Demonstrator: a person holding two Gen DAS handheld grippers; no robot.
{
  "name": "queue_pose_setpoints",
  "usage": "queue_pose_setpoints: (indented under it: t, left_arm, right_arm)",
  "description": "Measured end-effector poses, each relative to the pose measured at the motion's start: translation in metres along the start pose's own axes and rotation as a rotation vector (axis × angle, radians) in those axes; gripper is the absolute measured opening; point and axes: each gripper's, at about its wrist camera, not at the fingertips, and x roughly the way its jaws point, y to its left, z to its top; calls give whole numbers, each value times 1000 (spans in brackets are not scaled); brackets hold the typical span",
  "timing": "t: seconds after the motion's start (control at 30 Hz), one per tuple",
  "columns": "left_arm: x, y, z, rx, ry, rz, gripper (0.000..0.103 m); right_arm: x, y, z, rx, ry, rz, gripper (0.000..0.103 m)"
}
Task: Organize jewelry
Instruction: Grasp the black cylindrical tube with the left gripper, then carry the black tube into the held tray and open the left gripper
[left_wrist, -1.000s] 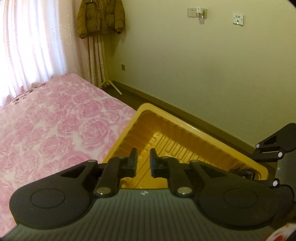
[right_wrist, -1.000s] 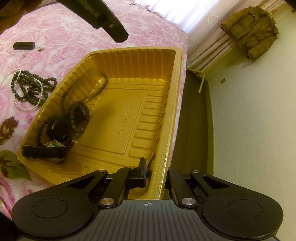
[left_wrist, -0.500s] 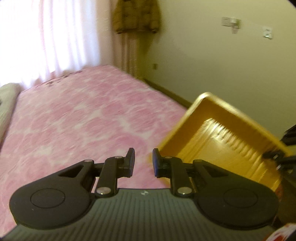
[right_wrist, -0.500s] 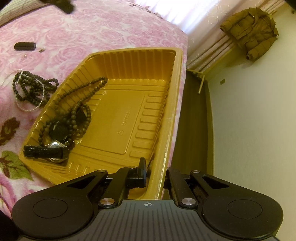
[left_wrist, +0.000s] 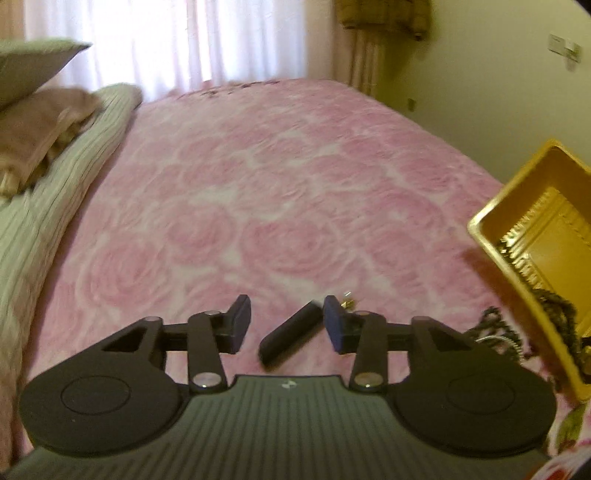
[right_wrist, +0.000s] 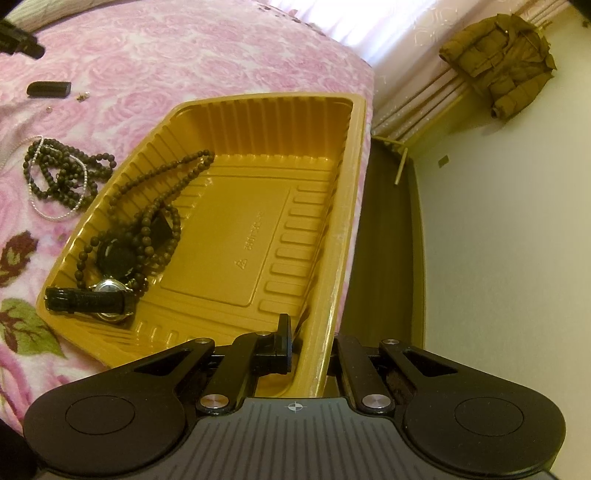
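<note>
Jewelry lay split: a dark bar (left_wrist: 290, 334) on the bed (left_wrist: 280, 192) between our open left tongs (left_wrist: 282, 323), which had swung off the tray and spread, loose beads (right_wrist: 61, 177) beside the gold tray (right_wrist: 352, 192), and a watch (right_wrist: 107, 297) inside. Our right tongs (right_wrist: 312, 345) stayed clamped on the tray's wall; we judged a blurred, fast approach could nudge the bar away.

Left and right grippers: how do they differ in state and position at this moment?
The left gripper is open and holds nothing, while the right gripper is shut on the yellow tray rim. The left hovers over the pink bedspread with a small black bar lying between its fingers; the right sits at the tray's near edge. Both are the same black design.
</note>
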Motion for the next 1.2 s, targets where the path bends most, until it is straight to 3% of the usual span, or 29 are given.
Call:
queue_pose_setpoints:
  t: [0.13,0.27,0.4,0.47,0.67,0.87,0.97,1.1,1.2]
  left_arm:
    - [12,0,-15,2,20,-1,43]
    - [28,-7,-22,12,36,7,52]
    - [42,-8,-27,-84,47,29,83]
    - [46,-7,-27,-168,44,67,91]
    - [61,-12,-23,-355,42,129,91]
    - [78,-24,-18,-411,82,256,91]
    - [82,-28,-19,-415,80,294,89]
    - [82,-32,-20,-376,88,326,73]
    - [77,-26,-21,-367,88,311,72]
  right_arm:
    - [1,-2,-1,5,5,4,5]
    - [2,-2,0,7,9,4,5]
    - [3,-2,0,6,9,2,5]
    - [3,-2,0,6,10,2,5]
    - [6,-5,1,13,14,7,5]
    - [7,-6,1,16,17,11,5]
    - [7,-6,1,15,17,9,5]
    - [7,-6,1,15,15,8,5]
    - [7,-6,1,15,16,9,5]
